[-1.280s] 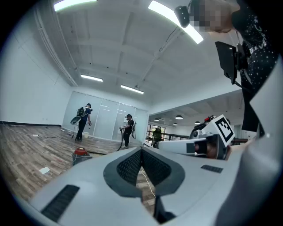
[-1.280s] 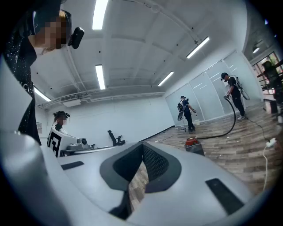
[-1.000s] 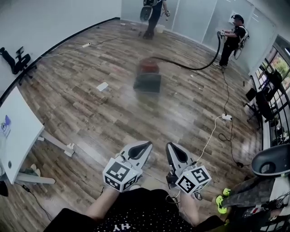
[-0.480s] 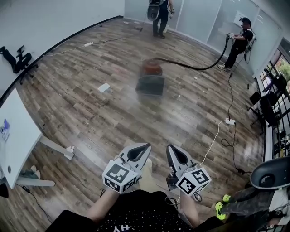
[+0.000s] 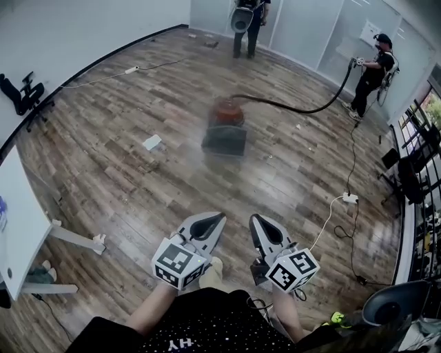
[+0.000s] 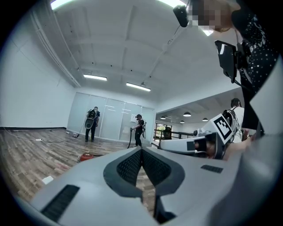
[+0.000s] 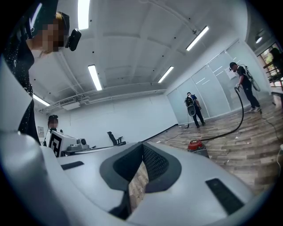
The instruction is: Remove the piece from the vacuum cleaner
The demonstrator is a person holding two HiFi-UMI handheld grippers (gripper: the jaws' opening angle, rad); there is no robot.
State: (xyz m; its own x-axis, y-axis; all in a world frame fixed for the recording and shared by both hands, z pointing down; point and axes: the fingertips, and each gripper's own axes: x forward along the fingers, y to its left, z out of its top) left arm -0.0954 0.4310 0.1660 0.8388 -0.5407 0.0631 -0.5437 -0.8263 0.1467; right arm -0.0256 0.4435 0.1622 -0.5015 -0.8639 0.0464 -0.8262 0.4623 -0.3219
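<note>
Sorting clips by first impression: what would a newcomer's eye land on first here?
The left gripper and right gripper sit side by side at the head view's bottom centre, both shut and empty. Farther off, mid-floor, stands a red vacuum cleaner, its black hose curving to a person by the glass wall at upper right.

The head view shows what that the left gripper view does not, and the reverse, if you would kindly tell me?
Only the head view shows the white table, the office chair and the power strip on the floor. Only the left gripper view shows the ceiling lights. Both show the shut, empty left claw, the red vacuum cleaner, its hose, the person holding that hose, and another person by the glass wall.
</note>
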